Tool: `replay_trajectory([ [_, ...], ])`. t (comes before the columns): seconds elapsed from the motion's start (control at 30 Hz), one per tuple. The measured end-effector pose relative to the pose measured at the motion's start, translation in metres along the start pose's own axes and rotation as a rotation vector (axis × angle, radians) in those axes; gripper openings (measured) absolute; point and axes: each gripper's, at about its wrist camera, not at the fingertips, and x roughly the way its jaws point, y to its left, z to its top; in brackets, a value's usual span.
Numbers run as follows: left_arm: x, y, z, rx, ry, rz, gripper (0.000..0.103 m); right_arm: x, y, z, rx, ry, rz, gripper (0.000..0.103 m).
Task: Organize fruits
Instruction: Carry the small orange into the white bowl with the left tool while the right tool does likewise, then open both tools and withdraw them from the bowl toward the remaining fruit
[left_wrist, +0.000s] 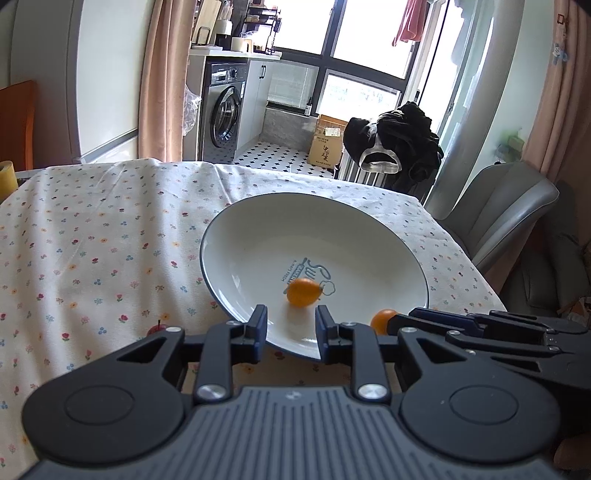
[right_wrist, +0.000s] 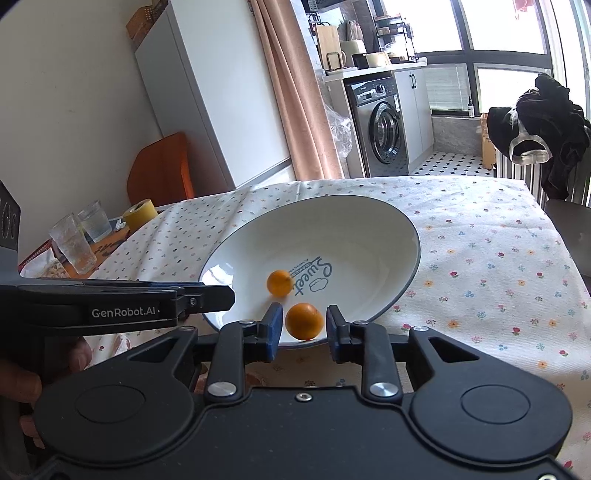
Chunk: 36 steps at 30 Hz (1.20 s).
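A white plate (left_wrist: 369, 236) (right_wrist: 369, 225) with a dark rim lies on the floral tablecloth. A small orange fruit (left_wrist: 303, 292) (right_wrist: 279, 282) rests inside it near the printed logo. My left gripper (left_wrist: 291, 328) is open over the plate's near rim and holds nothing. My right gripper (right_wrist: 303, 326) is open, and a second orange fruit (right_wrist: 304, 321) (left_wrist: 382, 321) sits between its fingers above the near rim, with slim gaps on both sides. A small red fruit (left_wrist: 159, 328) peeks out on the cloth, half hidden behind my left gripper.
Two glasses (right_wrist: 74, 245) and a yellow tape roll (right_wrist: 140, 214) stand at the table's far left, with an orange chair (right_wrist: 162, 173) behind. A grey chair (left_wrist: 498, 221) is at the right edge. Black clothes (left_wrist: 402, 140) hang beyond the far edge.
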Motion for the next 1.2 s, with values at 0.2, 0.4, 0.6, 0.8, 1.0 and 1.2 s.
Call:
replay_trajectory([
  [0.2, -0.008, 0.001, -0.002, 0.003, 0.007, 0.009, 0.027, -0.002, 0.000, 0.000, 0.004, -0.004, 0.000, 0.027],
  [0.4, -0.019, 0.006, -0.005, -0.018, -0.007, 0.018, 0.044, -0.007, 0.002, -0.001, 0.006, -0.009, -0.001, 0.027],
  [0.6, -0.030, 0.007, -0.007, -0.023, -0.025, 0.024, 0.057, -0.012, 0.004, -0.003, 0.010, -0.010, 0.004, 0.030],
  [0.8, -0.044, 0.012, -0.012, -0.035, -0.037, 0.028, 0.063, -0.020, 0.013, -0.006, -0.002, -0.015, 0.005, 0.039],
  [1.0, -0.062, 0.018, -0.018, -0.056, -0.063, 0.047, 0.076, -0.030, 0.022, -0.008, -0.015, -0.020, 0.010, 0.046],
  [1.2, -0.078, 0.023, -0.026, -0.057, -0.076, 0.077, 0.082, -0.043, 0.029, -0.012, -0.018, -0.040, 0.002, 0.062],
])
